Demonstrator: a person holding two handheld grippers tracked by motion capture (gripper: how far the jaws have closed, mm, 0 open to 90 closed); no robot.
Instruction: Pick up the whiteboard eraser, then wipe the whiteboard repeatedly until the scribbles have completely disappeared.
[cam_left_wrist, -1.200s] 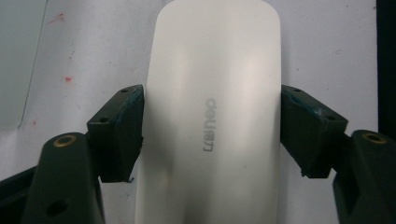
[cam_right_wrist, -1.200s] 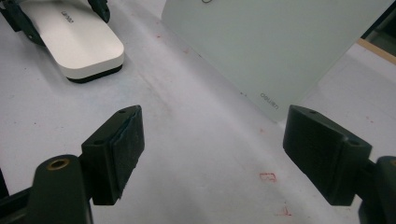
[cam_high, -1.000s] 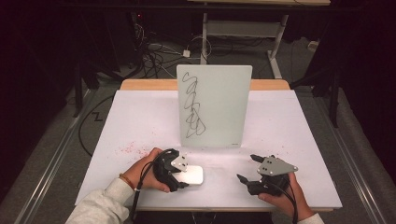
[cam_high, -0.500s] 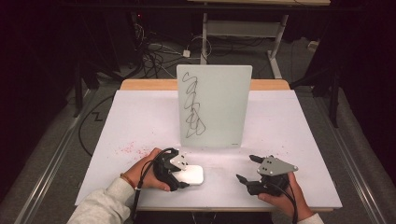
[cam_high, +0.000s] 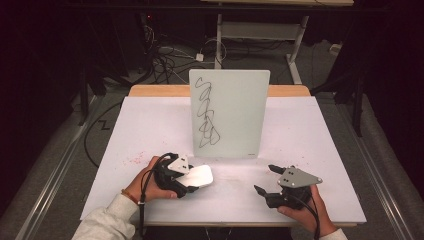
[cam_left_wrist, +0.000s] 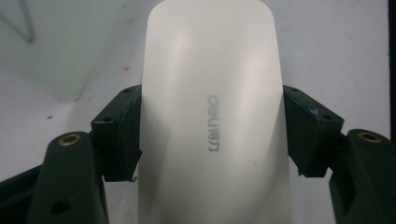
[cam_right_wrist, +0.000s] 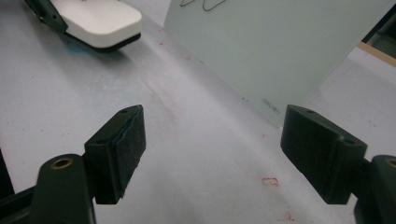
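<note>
Left tool (cam_high: 186, 176): jaws closed onto the two long sides of a white eraser (cam_left_wrist: 210, 116), pads pressed flat against its flanks. Eraser: rounded oblong body, smooth glossy white top bearing a small grey printed brand mark along its length; dark underside pad visible in the right gripper view (cam_right_wrist: 100, 21); resting low on the counter (cam_high: 150, 125) near its front edge, left of centre, just in front of the upright whiteboard (cam_high: 227, 115). Right tool (cam_high: 266, 181): jaws spread wide, nothing between them, hovering just above the counter at front right, well apart from the eraser; pointing toward the whiteboard's lower edge. Whiteboard: standing near mid-counter, pale surface marked with a looping black scribble (cam_high: 206, 112) down its left half. Counter: white sheet, faint red specks near the left tool.
</note>
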